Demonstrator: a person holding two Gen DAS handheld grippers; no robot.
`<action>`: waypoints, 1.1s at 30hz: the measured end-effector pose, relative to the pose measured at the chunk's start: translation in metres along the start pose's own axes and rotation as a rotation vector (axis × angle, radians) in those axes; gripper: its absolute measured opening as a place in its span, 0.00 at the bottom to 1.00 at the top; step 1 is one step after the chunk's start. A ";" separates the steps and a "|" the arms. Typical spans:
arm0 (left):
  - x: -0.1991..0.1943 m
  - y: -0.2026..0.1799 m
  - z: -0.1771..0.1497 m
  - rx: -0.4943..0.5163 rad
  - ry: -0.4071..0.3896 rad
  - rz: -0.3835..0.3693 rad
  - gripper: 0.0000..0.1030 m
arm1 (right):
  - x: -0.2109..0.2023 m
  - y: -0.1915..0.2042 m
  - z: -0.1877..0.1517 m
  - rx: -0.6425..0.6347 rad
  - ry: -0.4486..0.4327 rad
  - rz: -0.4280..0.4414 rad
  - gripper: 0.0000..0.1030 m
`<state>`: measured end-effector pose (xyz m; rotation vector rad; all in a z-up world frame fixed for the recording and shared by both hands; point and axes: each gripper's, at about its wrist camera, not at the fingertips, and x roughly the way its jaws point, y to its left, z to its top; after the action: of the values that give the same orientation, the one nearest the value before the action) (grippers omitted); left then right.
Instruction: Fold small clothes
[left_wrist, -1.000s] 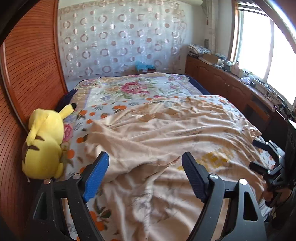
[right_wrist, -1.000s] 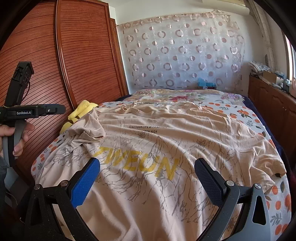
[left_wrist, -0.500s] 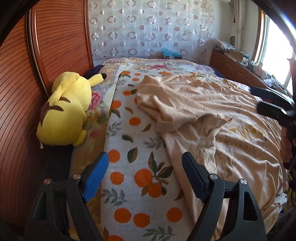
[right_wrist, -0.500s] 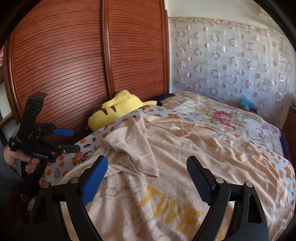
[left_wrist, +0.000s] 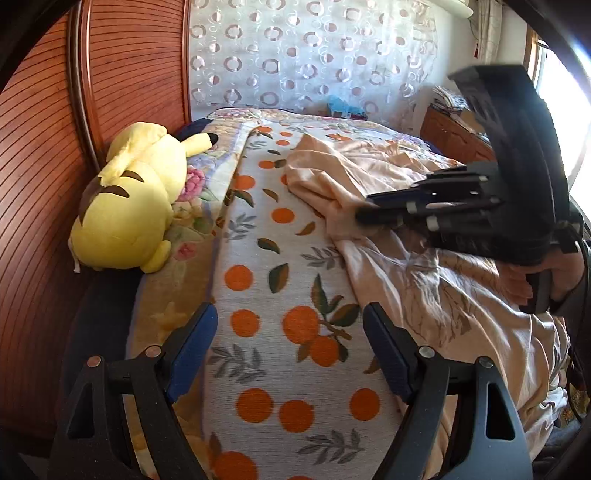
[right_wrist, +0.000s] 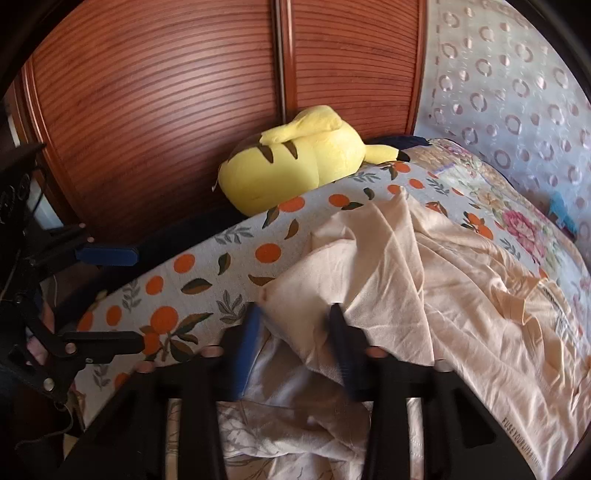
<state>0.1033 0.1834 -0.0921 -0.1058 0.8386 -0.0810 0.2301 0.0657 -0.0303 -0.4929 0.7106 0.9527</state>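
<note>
Right tool (right_wrist: 295, 332) is closing its jaws on a folded flap of the soft, light beige T-shirt (right_wrist: 461, 295) lying just ahead on the bed (right_wrist: 207, 280), best pinched at hems, while the left tool (left_wrist: 286, 347) is hovering released.

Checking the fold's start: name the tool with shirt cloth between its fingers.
The right tool: its jaws have just been closing on the beige shirt. The left tool stands open over the orange-print cover.

A yellow plush toy (left_wrist: 129, 206) lies beside the wooden wardrobe (right_wrist: 166, 110), on the orange-print bedspread (left_wrist: 280, 332).
</note>
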 end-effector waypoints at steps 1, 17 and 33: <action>0.001 -0.002 0.000 0.001 0.000 -0.004 0.79 | -0.002 -0.003 0.003 0.001 -0.014 0.000 0.02; 0.019 -0.045 0.005 0.066 0.026 -0.023 0.79 | -0.076 -0.131 -0.046 0.357 -0.076 -0.371 0.23; 0.011 -0.061 -0.020 0.104 0.031 0.028 0.79 | -0.038 -0.064 -0.084 0.242 -0.021 0.079 0.24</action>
<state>0.0937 0.1201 -0.1055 0.0046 0.8646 -0.1002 0.2429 -0.0428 -0.0540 -0.2433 0.8192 0.9294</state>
